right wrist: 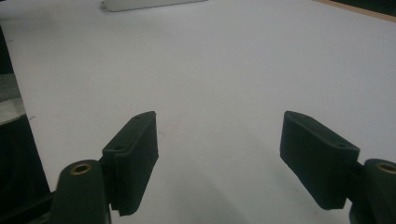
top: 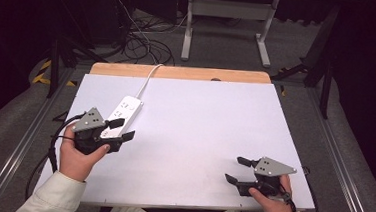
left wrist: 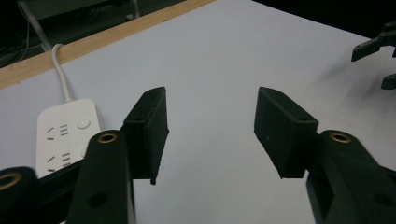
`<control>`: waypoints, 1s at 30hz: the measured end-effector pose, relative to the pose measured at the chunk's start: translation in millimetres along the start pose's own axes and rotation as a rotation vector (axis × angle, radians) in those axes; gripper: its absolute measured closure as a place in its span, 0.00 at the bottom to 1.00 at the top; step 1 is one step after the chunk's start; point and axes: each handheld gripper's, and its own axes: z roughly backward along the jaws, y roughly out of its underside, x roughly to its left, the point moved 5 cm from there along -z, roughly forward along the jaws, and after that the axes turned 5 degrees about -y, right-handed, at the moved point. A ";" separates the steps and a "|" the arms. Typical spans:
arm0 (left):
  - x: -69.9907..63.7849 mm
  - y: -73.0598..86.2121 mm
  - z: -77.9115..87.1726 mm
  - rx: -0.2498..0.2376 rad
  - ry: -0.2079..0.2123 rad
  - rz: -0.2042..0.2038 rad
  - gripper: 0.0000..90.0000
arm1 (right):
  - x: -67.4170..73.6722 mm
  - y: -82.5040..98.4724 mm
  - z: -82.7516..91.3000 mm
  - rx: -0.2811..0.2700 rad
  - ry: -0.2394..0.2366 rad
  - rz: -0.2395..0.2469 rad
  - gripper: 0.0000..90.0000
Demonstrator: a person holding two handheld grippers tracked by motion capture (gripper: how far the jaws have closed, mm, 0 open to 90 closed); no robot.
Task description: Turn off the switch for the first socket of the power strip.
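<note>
the white plastic power strip [top: 125,110] lies on the white table top [top: 199,137] at far left, long axis running away toward the wooden back edge, cord trailing off that way. the left gripper [top: 122,130] sits just beside its near end, jaws apart with nothing between them. the right gripper [top: 237,170] waits well apart at the near right, jaws spread and empty. left hand has the short reach here.
</note>
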 end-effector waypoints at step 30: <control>78.3 -47.8 -67.9 0.048 -0.077 0.016 1.00 | -5.0 2.1 5.5 -0.003 0.048 -0.047 0.30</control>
